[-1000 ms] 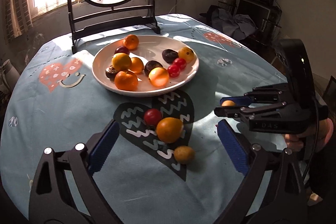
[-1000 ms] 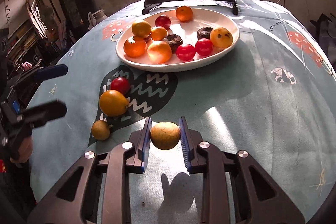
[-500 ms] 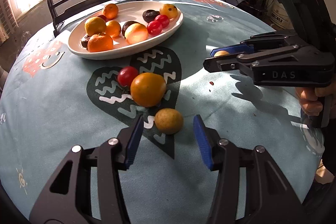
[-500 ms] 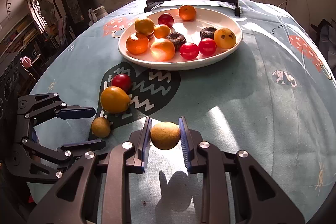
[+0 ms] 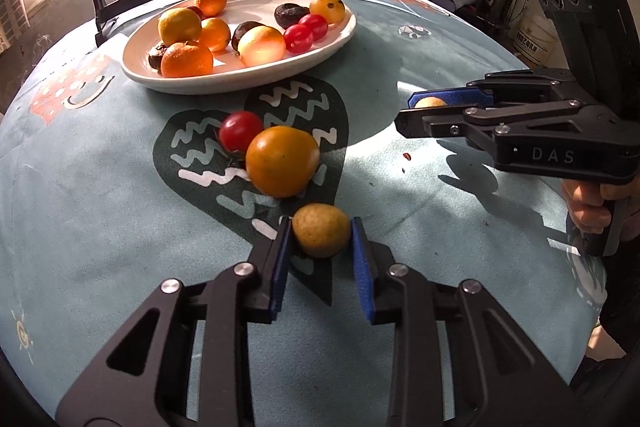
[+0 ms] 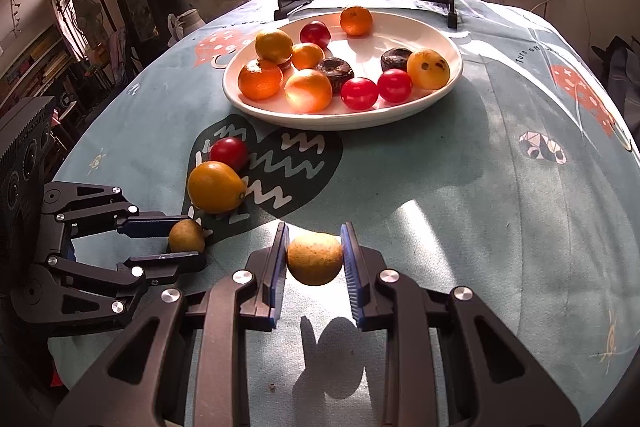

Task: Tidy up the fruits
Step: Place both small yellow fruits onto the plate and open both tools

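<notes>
While the left gripper [image 5: 321,233] points down at the tablecloth [image 5: 100,219], its jaws, which have just been closing, pinch a small yellow-brown fruit [image 5: 321,230] between the blue pads [image 5: 279,269] near their tips; the fruit sits at the edge of the dark heart print [image 5: 256,131], just below a big orange fruit [image 5: 282,161] that touches a red tomato [image 5: 241,131]. Farther back stands a white plate [image 5: 160,77] of mixed fruit. At the right of this view, the right gripper [image 5: 416,113] hangs above the cloth, held by a hand [image 5: 586,203], with a second small yellow fruit [image 5: 430,102] just visible between its fingers. From the right wrist view, the right gripper [image 6: 315,255] is clamped on that second fruit [image 6: 315,258], raised off the cloth with its shadow [image 6: 332,359] below, the fruit lying near the fingertips. At the left, the left gripper [image 6: 192,239] grips its fruit [image 6: 186,235] on the cloth, beside the orange fruit [image 6: 216,187] and tomato [image 6: 229,153]. The plate [image 6: 320,121] lies beyond, well apart.
</notes>
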`<state>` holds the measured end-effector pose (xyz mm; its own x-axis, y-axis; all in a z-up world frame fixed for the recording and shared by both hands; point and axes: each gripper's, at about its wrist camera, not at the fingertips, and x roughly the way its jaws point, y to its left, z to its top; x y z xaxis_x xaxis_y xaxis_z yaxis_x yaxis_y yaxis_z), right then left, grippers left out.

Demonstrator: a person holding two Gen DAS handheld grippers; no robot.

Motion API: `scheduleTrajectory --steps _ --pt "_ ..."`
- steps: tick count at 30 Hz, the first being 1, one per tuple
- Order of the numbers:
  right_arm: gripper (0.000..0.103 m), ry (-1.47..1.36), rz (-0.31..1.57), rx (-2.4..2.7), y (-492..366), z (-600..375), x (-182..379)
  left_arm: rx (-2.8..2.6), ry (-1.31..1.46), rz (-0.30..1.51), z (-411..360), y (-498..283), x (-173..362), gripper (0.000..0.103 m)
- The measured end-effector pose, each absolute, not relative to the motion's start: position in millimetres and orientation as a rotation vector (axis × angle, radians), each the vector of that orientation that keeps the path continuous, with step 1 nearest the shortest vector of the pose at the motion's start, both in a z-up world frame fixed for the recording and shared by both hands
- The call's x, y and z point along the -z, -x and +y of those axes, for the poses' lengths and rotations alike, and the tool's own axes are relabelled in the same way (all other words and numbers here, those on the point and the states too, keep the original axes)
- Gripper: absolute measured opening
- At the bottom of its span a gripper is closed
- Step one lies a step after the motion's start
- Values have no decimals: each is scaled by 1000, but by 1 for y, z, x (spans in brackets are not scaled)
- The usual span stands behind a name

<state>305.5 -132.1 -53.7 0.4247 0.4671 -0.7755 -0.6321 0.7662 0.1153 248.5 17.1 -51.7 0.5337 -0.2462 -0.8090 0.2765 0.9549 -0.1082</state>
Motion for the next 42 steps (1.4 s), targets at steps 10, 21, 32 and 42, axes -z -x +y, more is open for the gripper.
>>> scheduleTrajectory --steps 10,21,32,42 --pt "26 202 885 -698 -301 -133 53 354 58 820 30 -234 23 29" --pt "26 97 736 -681 -318 -128 33 173 165 712 45 -320 -21 29" --pt "26 14 682 -595 -411 -94 23 42 169 728 70 -401 -21 29" --pt "48 18 672 -621 -409 -92 12 -93 156 611 83 -386 -46 92"
